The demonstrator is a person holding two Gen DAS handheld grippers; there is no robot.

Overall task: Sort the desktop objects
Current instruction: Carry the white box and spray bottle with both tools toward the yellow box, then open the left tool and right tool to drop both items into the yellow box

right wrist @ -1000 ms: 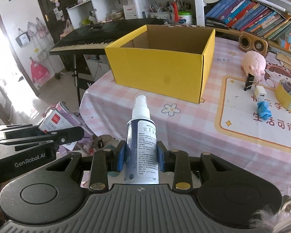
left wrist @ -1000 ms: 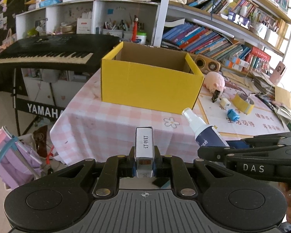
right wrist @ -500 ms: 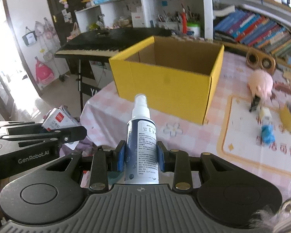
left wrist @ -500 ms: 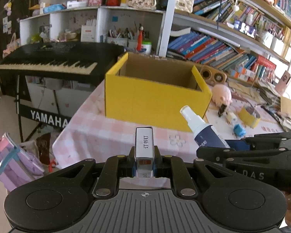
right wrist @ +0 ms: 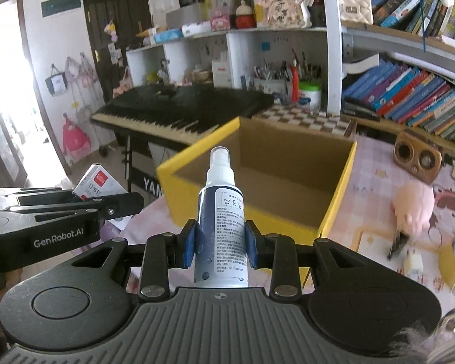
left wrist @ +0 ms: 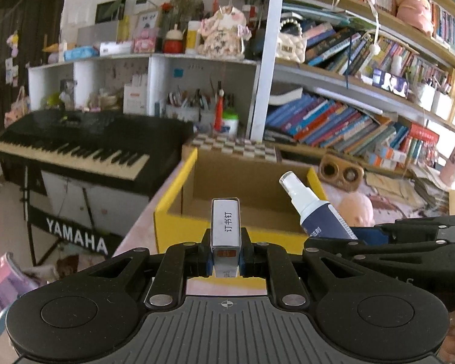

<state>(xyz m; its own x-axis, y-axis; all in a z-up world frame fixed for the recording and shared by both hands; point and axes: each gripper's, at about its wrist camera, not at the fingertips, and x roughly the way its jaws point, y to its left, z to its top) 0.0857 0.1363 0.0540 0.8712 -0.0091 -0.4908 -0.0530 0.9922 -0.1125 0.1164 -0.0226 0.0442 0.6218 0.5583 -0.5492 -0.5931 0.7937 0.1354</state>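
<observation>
Pinching a small staple box (left wrist: pixel 226 227), the left gripper (left wrist: pixel 226 261) hangs by the yellow box (right wrist: pixel 333 209); the right gripper (right wrist: pixel 220 251) squeezes a spray bottle (right wrist: pixel 220 221). Letting go too early could bounce both off the rim.

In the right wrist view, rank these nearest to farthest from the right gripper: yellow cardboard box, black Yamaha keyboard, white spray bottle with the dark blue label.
1. White spray bottle with dark blue label: gripped in the right gripper.
2. Yellow cardboard box: just ahead on the table.
3. Black Yamaha keyboard: behind the box, to the left.

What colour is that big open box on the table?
The box is yellow outside, plain brown cardboard inside; the right wrist view shows it best.
</observation>
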